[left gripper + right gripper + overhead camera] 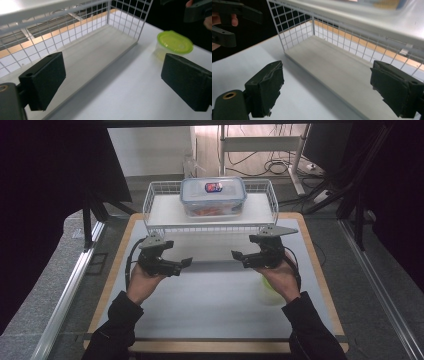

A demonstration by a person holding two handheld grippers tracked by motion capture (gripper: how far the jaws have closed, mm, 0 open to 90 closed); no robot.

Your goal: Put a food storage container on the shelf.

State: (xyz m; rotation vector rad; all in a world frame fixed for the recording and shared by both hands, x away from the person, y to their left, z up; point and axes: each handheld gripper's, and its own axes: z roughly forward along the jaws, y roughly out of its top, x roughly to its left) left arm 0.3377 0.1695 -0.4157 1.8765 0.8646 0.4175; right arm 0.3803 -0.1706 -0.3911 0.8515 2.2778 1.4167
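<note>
two open tongs (186, 262) (236, 255); one green-lidded tub (174, 43); one rack (155, 205)

- White-coated wire rack (270, 195) with a pale matt wood-grain shelf board (100, 50).
- Clear glossy plastic lidded box (212, 195).
- Smooth matt white tabletop (210, 295), wood-coloured edge.

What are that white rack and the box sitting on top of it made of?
The rack looks like white-coated metal wire, going by its thin grid walls, with a pale wood-grain board as its lower shelf. The box seems clear glossy plastic: its contents show through, under a blue-rimmed lid.
</note>
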